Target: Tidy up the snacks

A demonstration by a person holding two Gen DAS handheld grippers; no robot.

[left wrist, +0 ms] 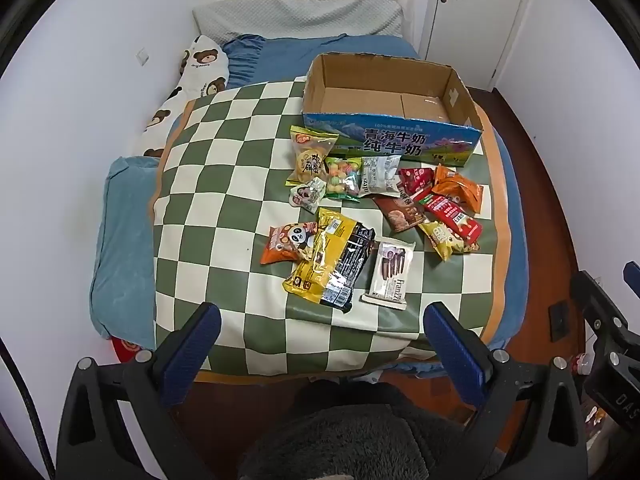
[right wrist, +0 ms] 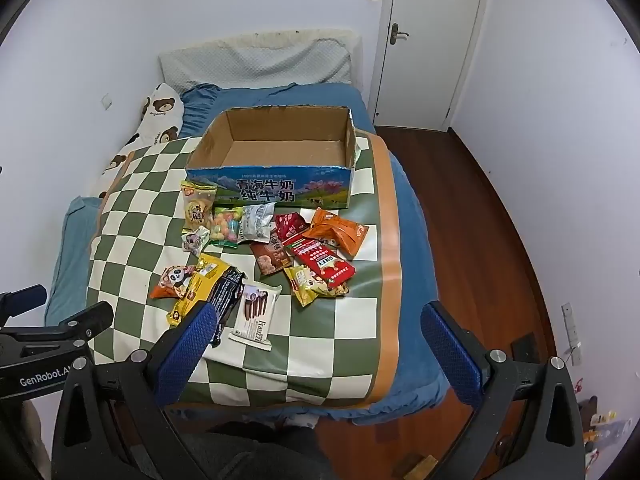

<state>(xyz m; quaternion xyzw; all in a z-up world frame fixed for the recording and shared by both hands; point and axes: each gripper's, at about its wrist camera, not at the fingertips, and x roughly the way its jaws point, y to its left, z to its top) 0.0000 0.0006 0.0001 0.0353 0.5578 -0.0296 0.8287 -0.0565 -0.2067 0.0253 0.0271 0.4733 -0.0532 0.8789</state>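
Observation:
Several snack packets lie scattered on a green-and-white checked mat (left wrist: 224, 208) (right wrist: 340, 344) spread on a bed. Among them are a white Franzzi biscuit pack (left wrist: 389, 272) (right wrist: 256, 316), a yellow-and-black bag (left wrist: 332, 260) (right wrist: 208, 288), a panda packet (left wrist: 286, 240) (right wrist: 172, 280) and a red packet (left wrist: 452, 214) (right wrist: 324, 262). Behind them stands an open, empty cardboard milk box (left wrist: 384, 140) (right wrist: 268, 188). My left gripper (left wrist: 322, 320) hangs open above the mat's near edge, nothing between its blue pads. My right gripper (right wrist: 320, 320) is open too, close above the same near edge, holding nothing.
Blue bedding (left wrist: 120, 248), a bear-print pillow (left wrist: 188, 80) and a white pillow (right wrist: 256, 60) surround the mat. White walls close the left and back. A white door (right wrist: 432, 40) and wooden floor (right wrist: 480, 208) lie to the right. A person's dark-clad legs (left wrist: 340, 432) show below.

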